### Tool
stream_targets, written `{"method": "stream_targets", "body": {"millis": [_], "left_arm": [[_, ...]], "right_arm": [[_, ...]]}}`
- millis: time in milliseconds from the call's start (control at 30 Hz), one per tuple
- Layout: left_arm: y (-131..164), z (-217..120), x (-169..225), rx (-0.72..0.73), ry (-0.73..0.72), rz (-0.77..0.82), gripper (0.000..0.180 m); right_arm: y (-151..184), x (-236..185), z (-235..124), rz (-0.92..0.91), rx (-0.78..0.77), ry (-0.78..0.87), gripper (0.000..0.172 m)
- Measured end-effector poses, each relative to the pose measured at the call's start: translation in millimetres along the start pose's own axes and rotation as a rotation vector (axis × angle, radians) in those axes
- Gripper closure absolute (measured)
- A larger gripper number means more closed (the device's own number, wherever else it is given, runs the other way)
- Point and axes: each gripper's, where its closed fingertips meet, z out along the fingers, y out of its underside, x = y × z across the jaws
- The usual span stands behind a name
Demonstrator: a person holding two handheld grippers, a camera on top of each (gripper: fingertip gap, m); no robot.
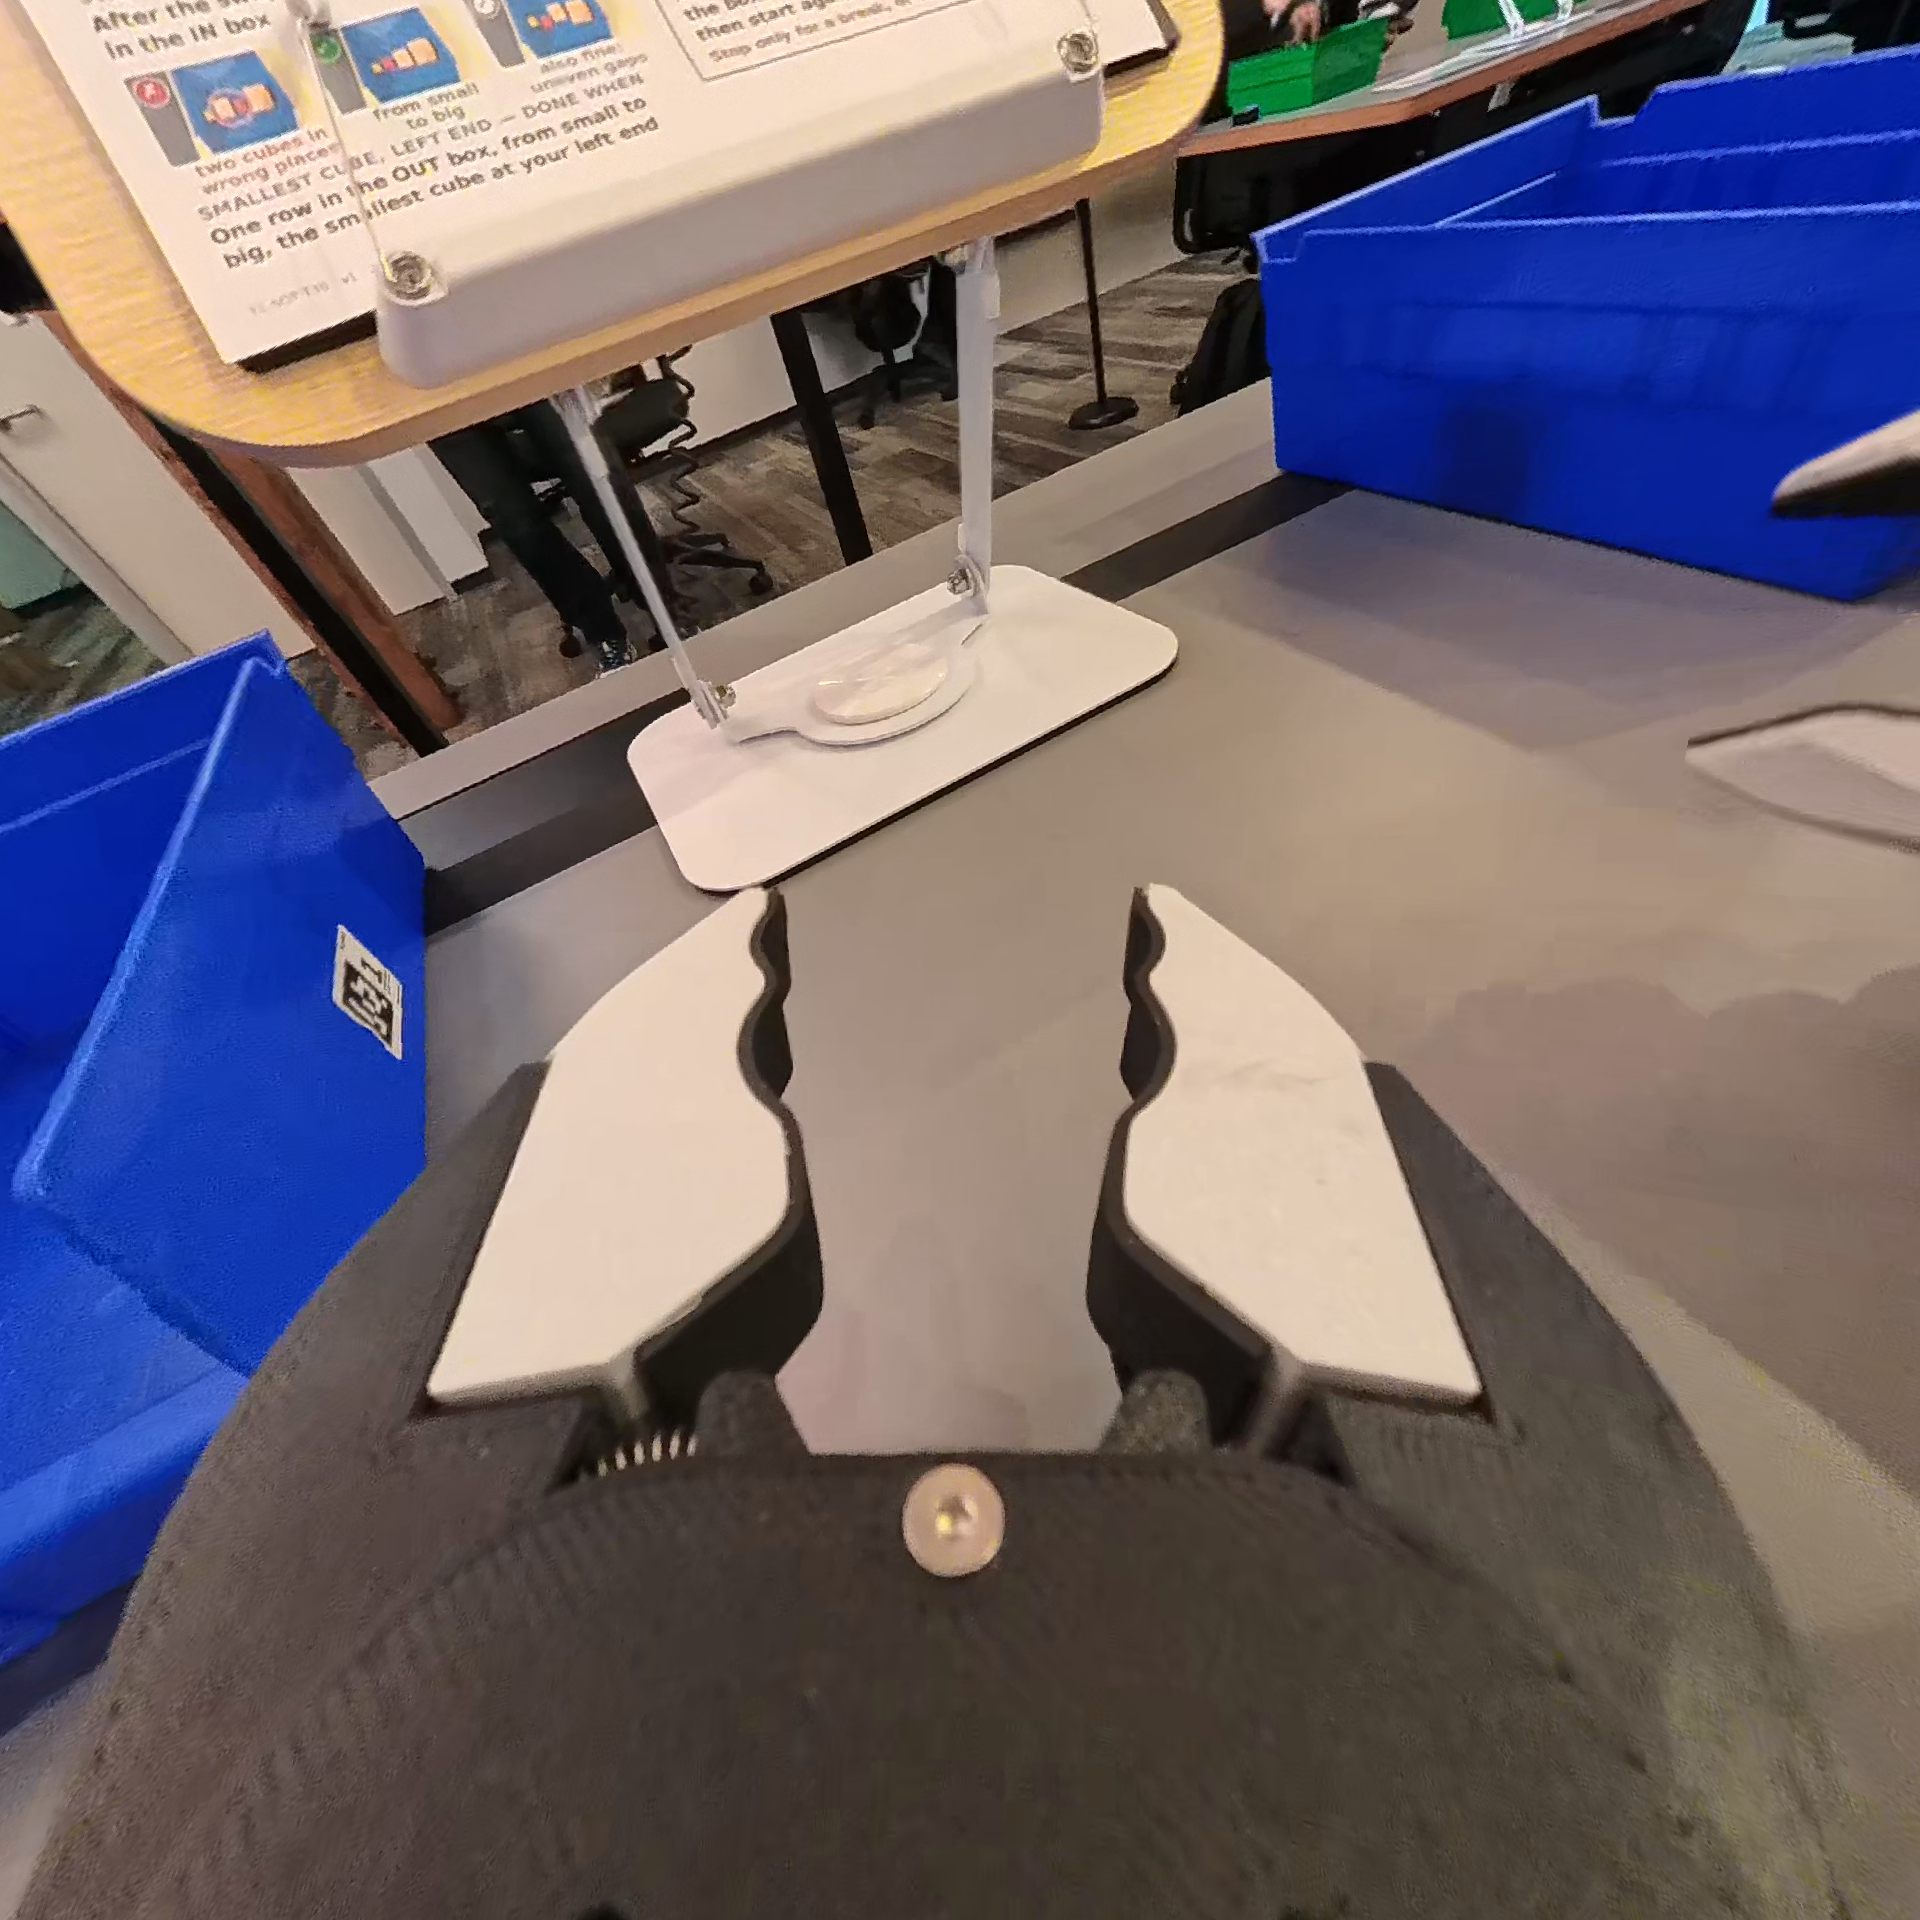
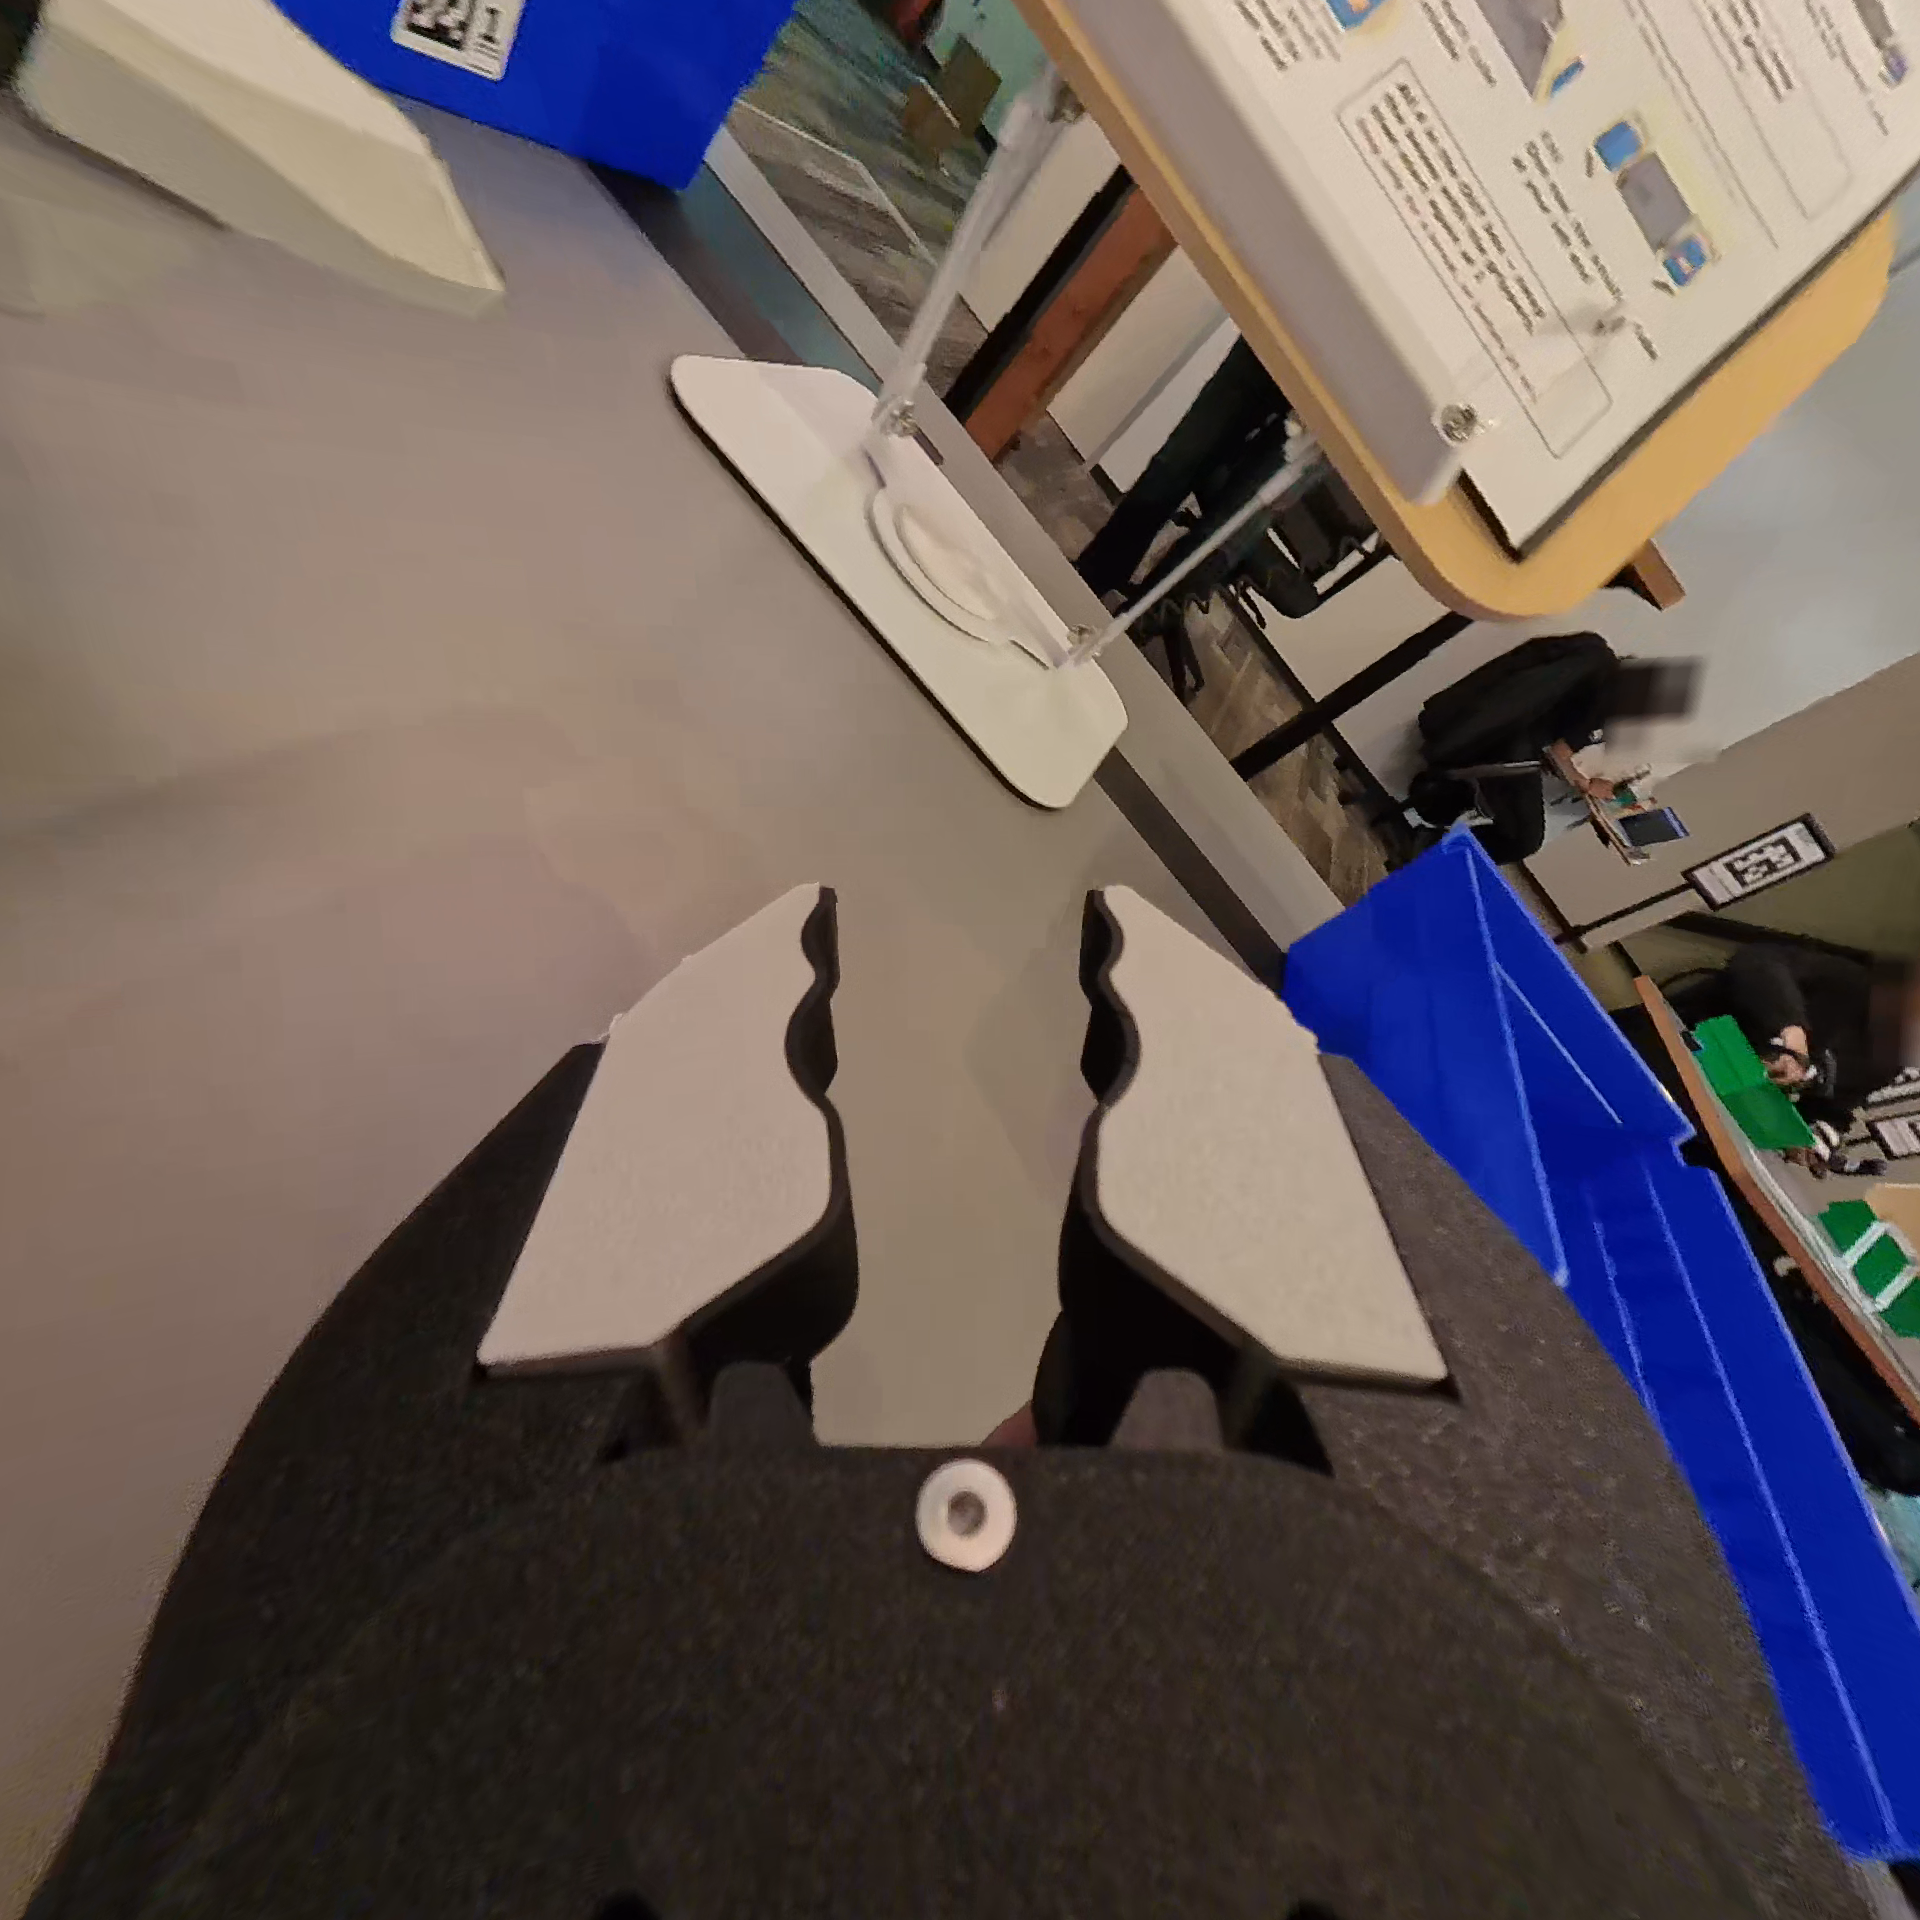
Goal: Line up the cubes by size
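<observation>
**Both jaws spread over a bare grey counter, no cubes in sight**

In the left wrist view, a blue bin [image 1: 208,987] fills the left edge of the frame, with a small black-and-white code sticker [image 1: 367,992] on its side. At centre, the left gripper [image 1: 956,914] hangs over the counter [image 1: 1351,935], its jaws spread with only grey surface between them. Just beyond the fingertips sits the white base plate [image 1: 894,748] of a stand, whose thin legs rise to an instruction sheet [image 1: 416,135] at the upper left, printed with text and small pictures of cubes. At the upper right stands a second blue bin [image 1: 1610,343] with inner dividers, and at the right edge two pale finger tips of the other gripper [image 1: 1849,623] poke in. Only this view shows the divided bin from the front and green boxes [image 1: 1309,68] on a far table.

In the right wrist view, tilted, a pale gripper finger [image 2: 260,166] and a labelled blue bin [image 2: 582,73] lie at the upper left. The right gripper [image 2: 956,914] at centre has its jaws parted on nothing. The stand base [image 2: 904,571] is above it, the sheet at the upper right. Only here do seated people [image 2: 1507,748] and a wall code marker [image 2: 1039,862] appear at the right.

The cubes appear in neither view, so where they are cannot be told.
</observation>
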Motion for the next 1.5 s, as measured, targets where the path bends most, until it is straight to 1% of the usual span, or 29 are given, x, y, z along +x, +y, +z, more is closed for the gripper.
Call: {"method": "stream_targets", "body": {"millis": [100, 167, 267, 567, 667, 733, 800, 867, 933, 1033, 1100, 1133, 1233, 1267, 1300, 1333, 1367, 1400, 1467, 1500], "left_arm": [[-0.8, -0.7, -0.4, 0.006, 0.0, -0.007, 0.118], [-0.9, -1.0, -3.1, 0.009, -0.005, -0.02, 0.118], [-0.2, -0.9, -5.2, 0.006, -0.011, -0.021, 0.117], [-0.2, -0.9, -4.2, 0.006, -0.007, -0.012, 0.117], [-1.0, -2.5, -8.6, 0.013, -0.018, -0.025, 0.116], [-5.7, -5.4, -11.8, 0.031, -0.028, -0.028, 0.115], [-12.3, -10.6, -17.1, 0.055, -0.058, -0.007, 0.115], [-20.7, -17.1, -25.3, 0.083, -0.089, 0.012, 0.113], [-29.5, -28.0, -45.5, 0.111, -0.159, 0.026, 0.107], [-46.4, -60.8, -89.8, 0.194, -0.276, -0.01, 0.105], [-45.8, -88.9, -130.6, 0.22, -0.385, -0.046, 0.105], [-41.2, -102.4, -153.2, 0.218, -0.442, -0.067, 0.104], [-17.2, -136.8, -222.4, 0.154, -0.613, -0.097, 0.094], [-7.4, -144.7, -243.3, 0.122, -0.653, -0.115, 0.088], [1.9, -150.0, -261.3, 0.101, -0.673, -0.144, 0.082], [11.8, -152.0, -276.5, 0.082, -0.677, -0.176, 0.082], [24.9, -151.3, -291.3, 0.045, -0.683, -0.213, 0.078], [38.4, -149.9, -304.8, 0.007, -0.691, -0.252, 0.07], [56.1, -136.4, -317.2, -0.018, -0.619, -0.306, 0.076], [67.0, -127.9, -320.7, -0.046, -0.579, -0.346, 0.075]], "right_arm": [[5.0, 10.9, -5.0, 0.06, 0.004, 0.013, 0.127], [6.7, 14.9, -5.5, 0.065, 0.004, 0.025, 0.126], [7.6, 13.2, -6.2, 0.085, 0.008, 0.014, 0.124], [-0.6, 26.6, -11.2, 0.118, 0.052, 0.057, 0.121], [-1.1, 45.2, -13.1, 0.169, 0.073, 0.099, 0.118], [4.7, 65.2, -16.0, 0.19, 0.078, 0.153, 0.115], [16.1, 93.0, -21.9, 0.228, 0.075, 0.221, 0.112], [34.0, 122.9, -29.8, 0.319, 0.067, 0.266, 0.112], [57.4, 156.1, -41.7, 0.423, 0.063, 0.325, 0.112], [92.5, 208.2, -67.9, 0.438, 0.027, 0.476, 0.108], [110.0, 238.2, -88.8, 0.438, 0.015, 0.568, 0.109], [120.6, 250.4, -97.9, 0.465, 0.007, 0.597, 0.109], [158.6, 279.1, -118.7, 0.566, -0.017, 0.659, 0.11], [171.4, 285.5, -121.1, 0.589, -0.031, 0.661, 0.109], [183.6, 290.0, -121.1, 0.61, -0.05, 0.652, 0.105], [196.2, 293.9, -121.1, 0.624, -0.077, 0.65, 0.102], [207.3, 297.3, -121.4, 0.632, -0.099, 0.651, 0.103], [216.5, 300.5, -121.9, 0.65, -0.106, 0.656, 0.104], [230.7, 302.7, -117.7, 0.685, -0.124, 0.633, 0.106], [236.4, 302.3, -113.5, 0.683, -0.143, 0.616, 0.105]]}}
